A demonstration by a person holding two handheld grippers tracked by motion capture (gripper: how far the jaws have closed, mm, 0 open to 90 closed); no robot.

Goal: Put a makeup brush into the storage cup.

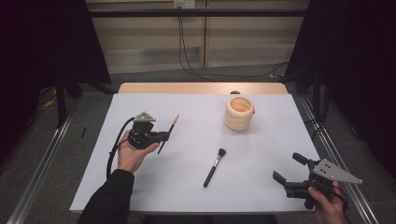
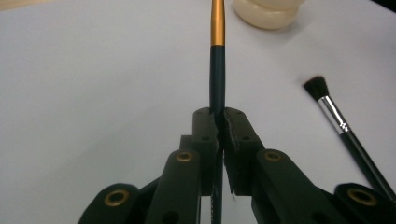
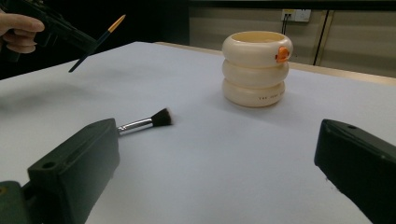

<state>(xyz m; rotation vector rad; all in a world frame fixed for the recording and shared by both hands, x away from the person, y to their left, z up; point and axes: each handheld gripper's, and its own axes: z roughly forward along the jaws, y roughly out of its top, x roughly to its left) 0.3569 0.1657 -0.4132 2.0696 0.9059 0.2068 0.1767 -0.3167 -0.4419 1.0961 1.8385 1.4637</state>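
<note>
1. White rectangular counter [image 1: 154, 182], wooden edge along the far side. Bears all items below.

2. Cream ribbed holder shaped like three stacked rings, small orange duck figure on the rim [image 1: 239, 113]. Stands upright toward the far right of the counter, mouth open; no brush can be seen in it.

3. Right claw [image 1: 288, 169], black, grey three-cornered plate on top, held at the near right corner of the counter. Jaws stand wide apart, nothing between them; the right gripper view looks between them toward the holder.

4. Left claw [image 1: 164, 136], black, held in a hand above the left part of the counter. Jaws pressed together on item 5.

5. Slim brush with dark handle, gold ferrule and orange tip [image 2: 217, 70]. Clamped on its handle, lifted clear of the counter, tip pointing up and away, well apart from the holder.

6. Short black-handled brush with silver ferrule and bushy dark bristles [image 1: 214, 168]. Lies flat near the middle of the counter, untouched, between the two claws.

Status, as judged: the work appears to be placing brushes in the holder. One is picked up but not delivered; the other is not yet grasped.
</note>
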